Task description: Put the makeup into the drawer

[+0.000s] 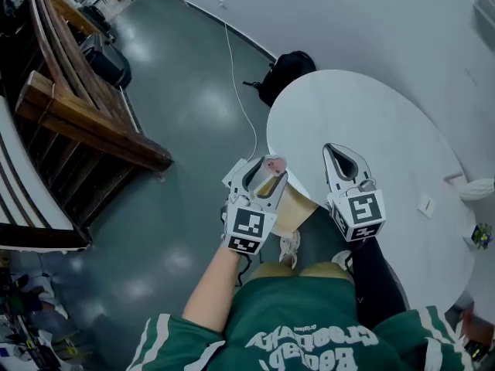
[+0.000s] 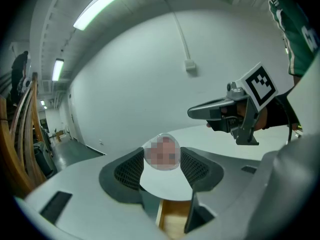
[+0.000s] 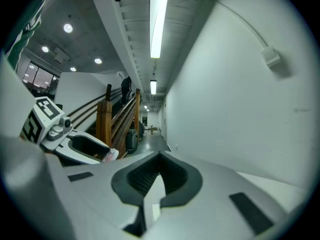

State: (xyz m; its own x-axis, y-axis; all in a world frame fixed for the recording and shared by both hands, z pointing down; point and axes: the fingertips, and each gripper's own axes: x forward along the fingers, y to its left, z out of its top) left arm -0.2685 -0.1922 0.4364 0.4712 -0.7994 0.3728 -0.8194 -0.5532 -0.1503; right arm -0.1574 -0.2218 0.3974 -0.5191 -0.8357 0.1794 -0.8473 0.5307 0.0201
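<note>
Pale, pink-tinged and rounded, the small makeup piece point(image 2: 161, 153) is pinched between the ribbed black pads of the left gripper point(image 1: 267, 167), whose jaws stand part-spread and clamped on its sides (its surface cannot be read in the left gripper view; the outline suggests a smooth, hard shell). It hangs in the air over the table-side end of the open light-wood drawer point(image 1: 298, 211), a shallow box with a plain, smooth bottom that juts out from beneath the near rim of the round, matt white table point(image 1: 371, 122). The right gripper point(image 1: 332, 151) is held beside the left, over the table's edge. Its jaws are drawn together with nothing between them.

Step in hand, as judged: late in the carry. The piece is gripped and above the drawer, but not yet in it. The next move calls for a descent into the drawer's cavity, clear of its wooden walls. The left jaws should part only close to the bottom, since so round a piece may roll or bounce. The idle right gripper would be free to push the drawer shut, if that is wanted. Beneath all: a glossy grey-green floor point(image 1: 178, 107) carrying soft reflections.
</note>
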